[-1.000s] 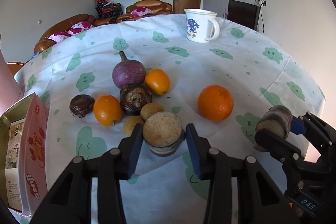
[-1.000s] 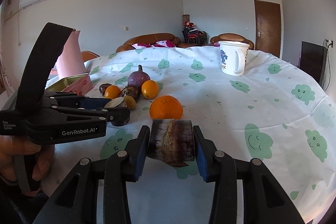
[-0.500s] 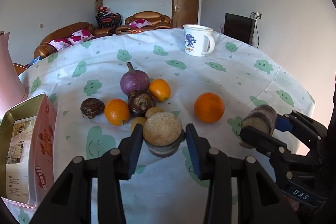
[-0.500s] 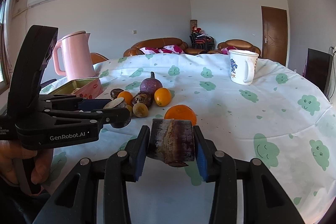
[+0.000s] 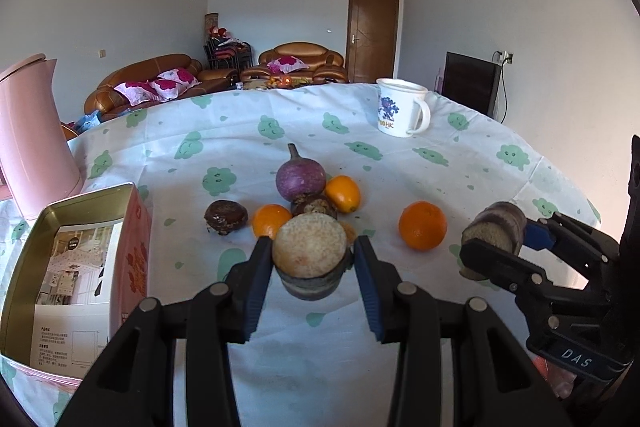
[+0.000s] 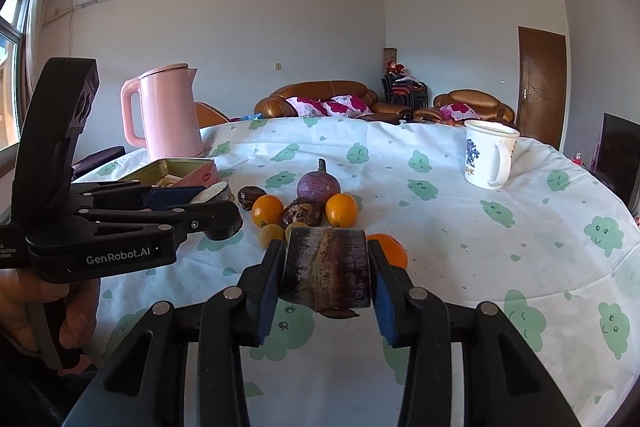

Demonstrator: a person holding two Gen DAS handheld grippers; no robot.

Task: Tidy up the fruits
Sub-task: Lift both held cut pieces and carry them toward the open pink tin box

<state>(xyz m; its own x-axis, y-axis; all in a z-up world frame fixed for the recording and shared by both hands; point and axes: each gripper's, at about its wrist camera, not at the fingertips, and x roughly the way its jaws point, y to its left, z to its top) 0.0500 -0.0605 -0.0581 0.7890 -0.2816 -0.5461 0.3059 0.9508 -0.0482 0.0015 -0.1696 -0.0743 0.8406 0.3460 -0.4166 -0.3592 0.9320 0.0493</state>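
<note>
From the left wrist, my left gripper clamps a sugarcane chunk at centre; the other fruit lies clustered just above it, one orange apart at right, so sorting looks barely begun. The open tin sits lower left.

From the right wrist, my right gripper pinches another cane piece. Lower left reads "GenRobot.AI".

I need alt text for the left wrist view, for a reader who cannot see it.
The left claw grips a short cut piece of sugarcane, pale end up, above a table covered by a cloth with green prints. Beyond lie oranges, a purple turnip and dark fruits; an open tin is left, and the right claw holds another piece.
</note>
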